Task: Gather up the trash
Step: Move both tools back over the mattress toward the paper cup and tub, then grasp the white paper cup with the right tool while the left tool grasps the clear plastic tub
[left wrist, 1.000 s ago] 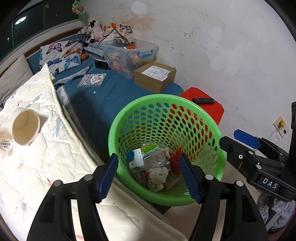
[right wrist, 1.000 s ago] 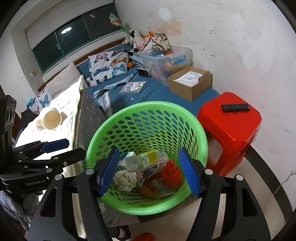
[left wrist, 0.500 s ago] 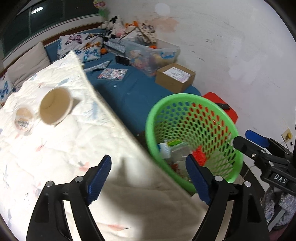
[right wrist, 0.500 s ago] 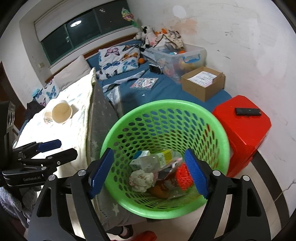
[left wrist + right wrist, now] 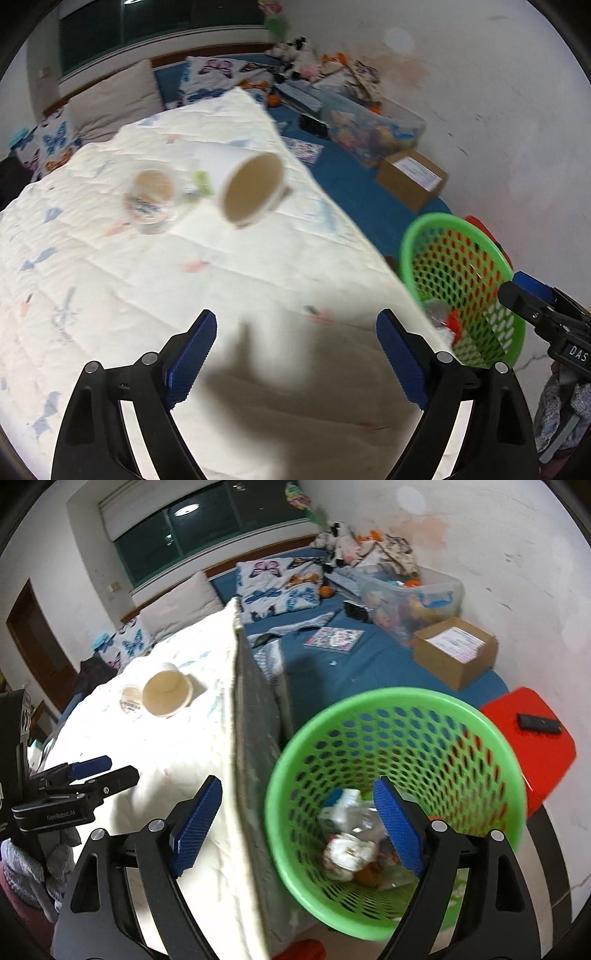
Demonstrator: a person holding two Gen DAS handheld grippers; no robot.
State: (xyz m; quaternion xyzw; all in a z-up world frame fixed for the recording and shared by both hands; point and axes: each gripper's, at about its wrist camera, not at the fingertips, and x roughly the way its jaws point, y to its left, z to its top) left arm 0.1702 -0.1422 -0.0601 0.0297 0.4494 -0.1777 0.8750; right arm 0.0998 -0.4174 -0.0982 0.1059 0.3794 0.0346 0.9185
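While its blue-padded jaws are spreading wider with nothing between them, the left gripper (image 5: 295, 363) hangs over the white quilt (image 5: 147, 295), casting a dark shadow on the fabric just below it. Farther up the quilt from that gripper lies a paper cup (image 5: 253, 192) on its side, its open mouth turned toward the camera, and just beside the cup sits a small round lidded tub (image 5: 149, 199) with a green-and-white scrap (image 5: 199, 182) between the two, blurred. The right gripper (image 5: 297, 825) also has its jaws opening and empty; it hovers above the near rim of the green basket (image 5: 461, 716), which stands on the floor against the edge of the quilt. Inside the basket lie a crumpled white wad (image 5: 347, 853), a clear plastic bottle (image 5: 364, 821) and other trash too jumbled to name. Beyond the basket a red stool (image 5: 532, 749) carries a dark remote (image 5: 539, 723). Behind the basket, on the blue bed sheet (image 5: 362, 664), rest a cardboard box (image 5: 456, 653) and a clear storage bin (image 5: 417, 594) of toys, with butterfly pillows (image 5: 280, 587) farther back near the headboard.
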